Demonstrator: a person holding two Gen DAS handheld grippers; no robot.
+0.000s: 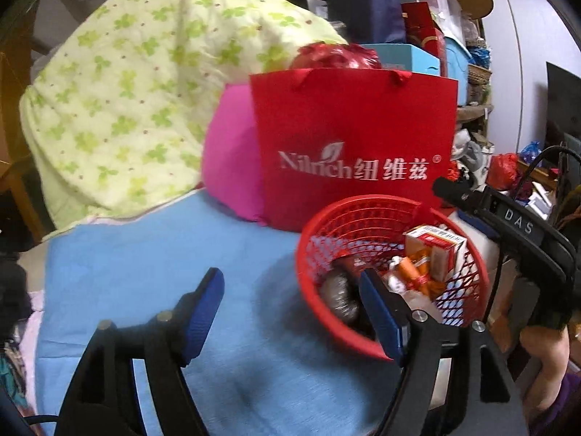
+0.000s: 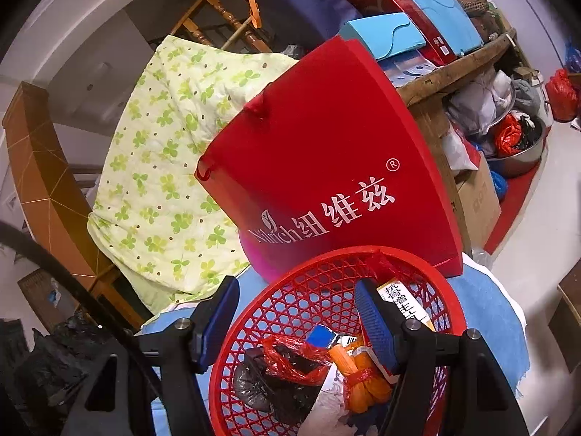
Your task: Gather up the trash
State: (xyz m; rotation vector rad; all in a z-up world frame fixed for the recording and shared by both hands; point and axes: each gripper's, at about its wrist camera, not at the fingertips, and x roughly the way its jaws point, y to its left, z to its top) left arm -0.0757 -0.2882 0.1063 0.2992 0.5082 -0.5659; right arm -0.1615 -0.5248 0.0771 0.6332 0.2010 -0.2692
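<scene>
Left gripper [image 1: 290, 305] jaws spread wide and empty over the blue cloth [image 1: 145, 254], red basket [image 1: 326, 225] of trash at its right jaw, right gripper [image 2: 296, 309] jaws released astride the basket rim, perhaps touching it, red paper bag [image 1: 356, 138] just beyond.

Red lattice basket [image 2: 301, 290], red white-lettered bag [image 1: 356, 145], clover-green patterned quilt [image 1: 127, 91], blue cloth [image 1: 145, 254].
</scene>
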